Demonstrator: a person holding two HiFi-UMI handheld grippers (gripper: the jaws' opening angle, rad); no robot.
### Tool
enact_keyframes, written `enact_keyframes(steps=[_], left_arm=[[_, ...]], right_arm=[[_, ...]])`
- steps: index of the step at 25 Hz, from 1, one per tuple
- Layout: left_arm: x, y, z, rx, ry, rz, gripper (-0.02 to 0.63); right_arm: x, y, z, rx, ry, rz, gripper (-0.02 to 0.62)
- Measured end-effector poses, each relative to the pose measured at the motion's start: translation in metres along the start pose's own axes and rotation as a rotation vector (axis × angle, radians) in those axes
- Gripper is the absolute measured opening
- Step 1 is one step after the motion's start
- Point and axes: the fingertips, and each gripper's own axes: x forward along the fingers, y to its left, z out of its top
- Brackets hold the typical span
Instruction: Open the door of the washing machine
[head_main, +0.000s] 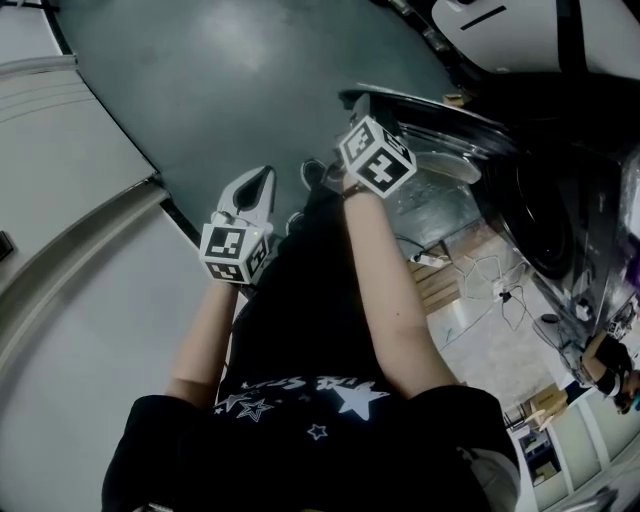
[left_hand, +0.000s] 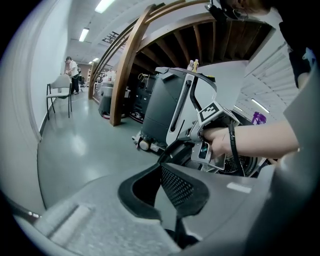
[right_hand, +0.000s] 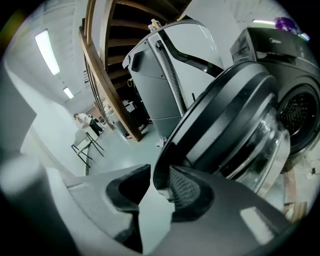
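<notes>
The dark washing machine (right_hand: 280, 50) stands at the right, its round door (right_hand: 235, 115) swung out and the drum (right_hand: 300, 115) showing. My right gripper (right_hand: 159, 182) is open with the door's rim between its fingers: the right pad (right_hand: 187, 187) sits behind the rim, and a thin strip of floor shows on the left side. From the head view the door (head_main: 440, 150) lies just past the right gripper's marker cube (head_main: 377, 157). My left gripper (left_hand: 156, 185) hangs open and empty over the floor, left of the door; it is also in the head view (head_main: 262, 180).
A tall grey-and-white machine (left_hand: 170, 110) stands beside the washer, under a wooden staircase (left_hand: 127, 65). A chair (left_hand: 60, 92) and a person (left_hand: 72, 67) are far down the hall. Cables and a power strip (head_main: 430, 260) lie on the floor by the washer.
</notes>
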Motion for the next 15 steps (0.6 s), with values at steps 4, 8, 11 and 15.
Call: enact_keyframes(steps=[4, 8, 11, 15], left_arm=[[-0.010, 0.011, -0.001, -0.016, -0.010, 0.008, 0.011], [-0.031, 0.007, 0.001, 0.006, -0.025, -0.006, 0.011], [-0.052, -0.002, 0.004, 0.026, -0.041, -0.033, 0.011], [-0.074, -0.016, 0.009, 0.079, -0.045, -0.089, 0.011]], right_arm=[[-0.003, 0.013, 0.010, -0.059, -0.035, 0.019, 0.124], [-0.035, 0.019, 0.013, -0.072, -0.067, 0.044, 0.124], [-0.071, 0.014, 0.013, -0.066, -0.093, 0.044, 0.124], [-0.124, 0.006, 0.020, -0.096, -0.135, 0.030, 0.124]])
